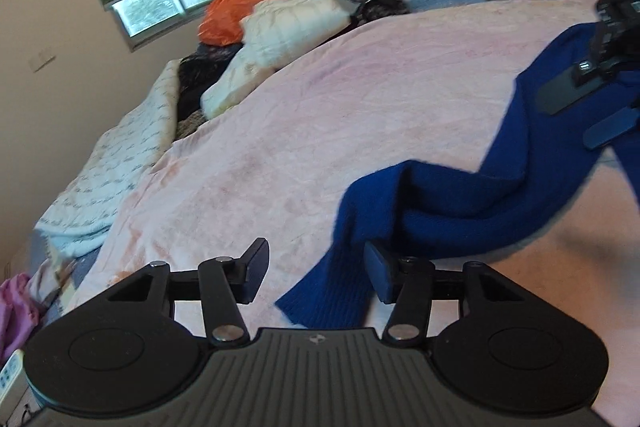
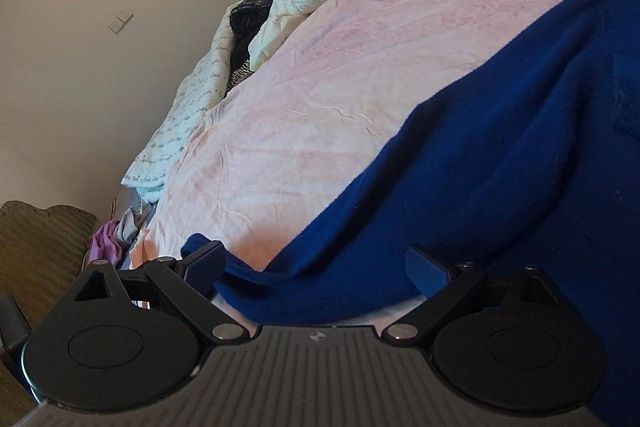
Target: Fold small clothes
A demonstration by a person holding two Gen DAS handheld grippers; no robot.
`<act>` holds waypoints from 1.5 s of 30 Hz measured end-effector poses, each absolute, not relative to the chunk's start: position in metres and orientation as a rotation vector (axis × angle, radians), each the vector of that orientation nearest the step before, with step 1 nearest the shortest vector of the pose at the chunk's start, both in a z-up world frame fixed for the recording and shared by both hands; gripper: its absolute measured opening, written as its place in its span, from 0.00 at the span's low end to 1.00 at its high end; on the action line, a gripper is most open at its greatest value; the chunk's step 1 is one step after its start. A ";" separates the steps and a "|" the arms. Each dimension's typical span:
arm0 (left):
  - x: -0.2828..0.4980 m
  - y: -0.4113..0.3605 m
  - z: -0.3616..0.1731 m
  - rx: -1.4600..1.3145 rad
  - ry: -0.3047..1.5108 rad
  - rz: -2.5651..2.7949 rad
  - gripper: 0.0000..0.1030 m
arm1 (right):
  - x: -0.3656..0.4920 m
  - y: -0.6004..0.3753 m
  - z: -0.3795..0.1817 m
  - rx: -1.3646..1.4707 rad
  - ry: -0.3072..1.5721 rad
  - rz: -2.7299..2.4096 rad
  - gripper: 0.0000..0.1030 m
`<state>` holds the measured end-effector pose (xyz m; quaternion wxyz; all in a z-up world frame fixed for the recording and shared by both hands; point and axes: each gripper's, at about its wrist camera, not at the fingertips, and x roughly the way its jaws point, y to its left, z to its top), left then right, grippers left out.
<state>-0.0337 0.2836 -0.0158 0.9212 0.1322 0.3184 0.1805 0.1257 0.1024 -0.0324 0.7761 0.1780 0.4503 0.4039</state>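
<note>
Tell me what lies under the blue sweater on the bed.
The blue sweater lies on the pink bedsheet, which shows all around it. Its sleeve end also rests on that sheet. Whatever sits directly beneath the sweater's body is covered and cannot be seen.

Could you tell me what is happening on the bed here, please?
A person is working on a blue sweater spread on the pink blanket. The left hand-held gripper has a sleeve cuff between its open jaws, not yet pinched. The right hand-held gripper is open over the sweater's edge. Nothing is folded yet.
</note>
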 end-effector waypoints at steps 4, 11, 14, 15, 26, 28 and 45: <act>-0.037 0.269 -0.020 0.333 0.628 0.301 0.76 | 0.126 0.104 -0.032 0.398 0.982 0.877 0.92; -0.006 0.293 -0.037 0.365 0.683 0.499 0.78 | 0.119 0.109 -0.033 0.365 0.991 0.888 0.92; -0.004 0.341 -0.017 0.286 0.640 0.727 0.78 | 0.119 0.105 -0.031 0.367 0.991 0.893 0.92; -0.003 0.363 -0.007 0.216 0.638 0.789 0.78 | 0.120 0.105 -0.031 0.364 0.987 0.893 0.92; -0.040 0.439 0.009 -0.310 0.755 0.727 0.77 | 0.088 0.139 -0.013 -0.014 0.759 0.911 0.91; -0.041 0.423 0.000 -0.351 0.780 0.629 0.77 | 0.073 0.154 -0.011 -0.180 0.667 0.899 0.92; -0.015 0.428 -0.032 -1.009 0.596 0.680 0.08 | 0.055 0.148 -0.021 -0.258 0.654 0.872 0.92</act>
